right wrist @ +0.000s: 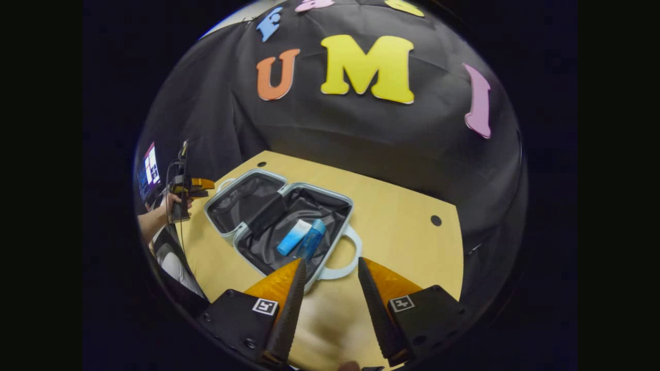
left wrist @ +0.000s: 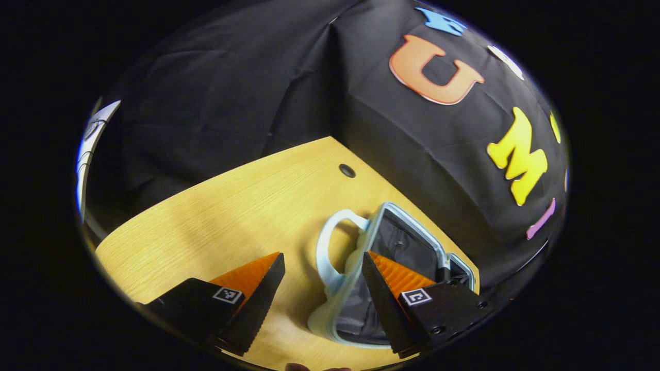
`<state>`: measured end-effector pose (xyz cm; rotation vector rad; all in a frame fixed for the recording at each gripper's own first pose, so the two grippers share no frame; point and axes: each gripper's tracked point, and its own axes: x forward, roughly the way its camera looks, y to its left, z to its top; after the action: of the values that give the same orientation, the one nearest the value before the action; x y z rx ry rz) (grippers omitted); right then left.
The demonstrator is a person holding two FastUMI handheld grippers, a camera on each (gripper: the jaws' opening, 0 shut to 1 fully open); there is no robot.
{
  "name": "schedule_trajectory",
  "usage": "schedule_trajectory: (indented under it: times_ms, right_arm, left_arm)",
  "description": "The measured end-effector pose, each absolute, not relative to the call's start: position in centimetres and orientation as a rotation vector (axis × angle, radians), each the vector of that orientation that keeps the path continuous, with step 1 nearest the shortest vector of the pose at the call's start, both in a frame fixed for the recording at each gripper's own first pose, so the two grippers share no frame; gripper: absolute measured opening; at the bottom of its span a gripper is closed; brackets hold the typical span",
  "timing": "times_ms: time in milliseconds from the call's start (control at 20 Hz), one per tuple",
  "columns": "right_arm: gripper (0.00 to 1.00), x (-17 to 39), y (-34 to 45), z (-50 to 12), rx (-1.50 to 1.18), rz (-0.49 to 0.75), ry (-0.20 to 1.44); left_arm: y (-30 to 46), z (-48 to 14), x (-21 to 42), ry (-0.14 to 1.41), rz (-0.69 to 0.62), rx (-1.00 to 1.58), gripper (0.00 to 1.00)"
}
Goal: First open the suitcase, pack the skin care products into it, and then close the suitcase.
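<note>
Suitcase (right wrist: 281, 219): small hard-shell case, pale blue-grey, lying open flat on the wooden table (right wrist: 402, 232). Both halves are lined in dark fabric with a light rim running round each. A looped pale handle (right wrist: 345, 257) sticks out from the half closer to the right gripper (right wrist: 330, 268); in the left gripper view a matching handle (left wrist: 330, 247) sits on the other half.

Contents: two skin care products lie side by side in the half nearer the right gripper, just beyond its fingertips. One is a tube (right wrist: 293, 237), white at the top fading to blue; the other is a blue bottle (right wrist: 311, 238), touching or nearly touching the tube. A dark flap or pocket (right wrist: 265, 214) lies across the hinge line between the two halves.

Right gripper: jaws parted at a moderate width, holding nothing, poised above the table just short of the case's handle.

Left gripper (left wrist: 322, 263): jaws spread wide, holding nothing. The case's rim and handle lie between and just ahead of its fingers. In the right gripper view it appears beyond the far half of the case, held by a hand (right wrist: 172, 203).
</note>
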<state>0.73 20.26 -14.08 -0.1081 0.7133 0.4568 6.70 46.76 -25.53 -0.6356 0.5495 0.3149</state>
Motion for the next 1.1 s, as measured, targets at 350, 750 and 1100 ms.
schedule_trajectory:
  times_ms: [350,750,1100]
  right_arm:
    - [0.61,0.8,17.2,-15.2,-0.042,0.334,0.768]
    - [0.60,0.3,16.5,-14.8,0.017,0.327,0.758]
    - [0.56,0.5,13.1,-12.3,0.084,0.269,0.642]
  left_arm:
    - [47.1,-28.6,11.6,0.631,0.297,-0.681,0.83]
    - [47.1,-28.8,12.4,0.730,0.314,-0.635,0.17]
    - [45.0,-16.9,11.9,0.583,0.359,-0.384,0.04]
